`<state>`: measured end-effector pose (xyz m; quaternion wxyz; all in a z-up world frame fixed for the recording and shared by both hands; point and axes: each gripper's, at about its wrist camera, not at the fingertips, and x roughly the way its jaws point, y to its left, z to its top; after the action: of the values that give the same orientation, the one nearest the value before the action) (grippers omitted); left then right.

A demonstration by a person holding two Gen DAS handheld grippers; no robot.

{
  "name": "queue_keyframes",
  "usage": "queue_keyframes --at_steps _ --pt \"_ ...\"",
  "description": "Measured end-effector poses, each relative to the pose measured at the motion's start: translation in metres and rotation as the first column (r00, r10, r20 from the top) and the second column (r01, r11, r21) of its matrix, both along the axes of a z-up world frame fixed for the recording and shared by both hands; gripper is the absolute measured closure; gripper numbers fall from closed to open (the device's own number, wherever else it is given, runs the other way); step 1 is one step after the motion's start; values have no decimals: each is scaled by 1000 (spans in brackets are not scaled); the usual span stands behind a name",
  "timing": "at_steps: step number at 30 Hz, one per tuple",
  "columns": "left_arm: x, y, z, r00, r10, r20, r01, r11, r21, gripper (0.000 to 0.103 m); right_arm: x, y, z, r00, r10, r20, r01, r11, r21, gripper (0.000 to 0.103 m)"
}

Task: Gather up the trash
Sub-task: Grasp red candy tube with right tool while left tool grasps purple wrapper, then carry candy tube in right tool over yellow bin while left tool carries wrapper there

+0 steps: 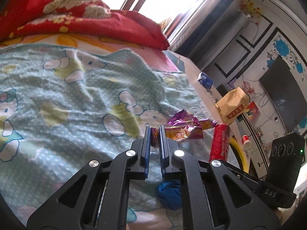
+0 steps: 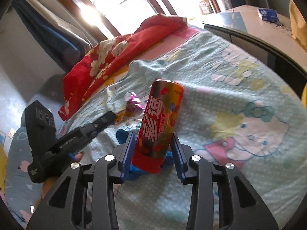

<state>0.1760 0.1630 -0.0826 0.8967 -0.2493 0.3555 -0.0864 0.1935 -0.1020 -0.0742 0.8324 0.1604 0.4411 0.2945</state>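
Over the bed [image 1: 57,88], the left hand-held gripper [image 1: 155,132] is pinched narrow on a purple wrapper [image 1: 184,130]. The right hand-held gripper [image 2: 153,141] clamps a red can [image 2: 157,126], its long axis upright between the jaws, just right of the wrapper.

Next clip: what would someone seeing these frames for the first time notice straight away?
Most striking is the red can, held upright between the fingers of the right claw over the pale blue cartoon blanket. Next, the left claw pinches a crinkled purple snack wrapper near the bed's edge. Behind both, a red floral quilt is heaped under the bright window.
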Motion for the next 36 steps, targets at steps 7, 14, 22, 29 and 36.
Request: queue_keyframes --at_steps 7,14,22,29,36 --pt "-6 -14 23 998 -22 62 21 1000 16 98 -9 -24 10 999 -35 36 35 999 -2 71" --pt "-15 -31 44 992 -55 112 52 998 27 98 -17 -42 18 994 -72 77 73 997 -12 73" --pt "-21 -55 57 984 -104 143 99 994 45 99 -19 -72 34 986 -122 118 121 993 16 73" --pt "-23 -82 65 975 -156 157 145 986 76 98 -20 -94 46 976 -156 151 152 988 33 73" --pt "-22 -106 68 965 -205 164 190 977 100 98 -24 -123 55 966 -193 173 189 981 37 73"
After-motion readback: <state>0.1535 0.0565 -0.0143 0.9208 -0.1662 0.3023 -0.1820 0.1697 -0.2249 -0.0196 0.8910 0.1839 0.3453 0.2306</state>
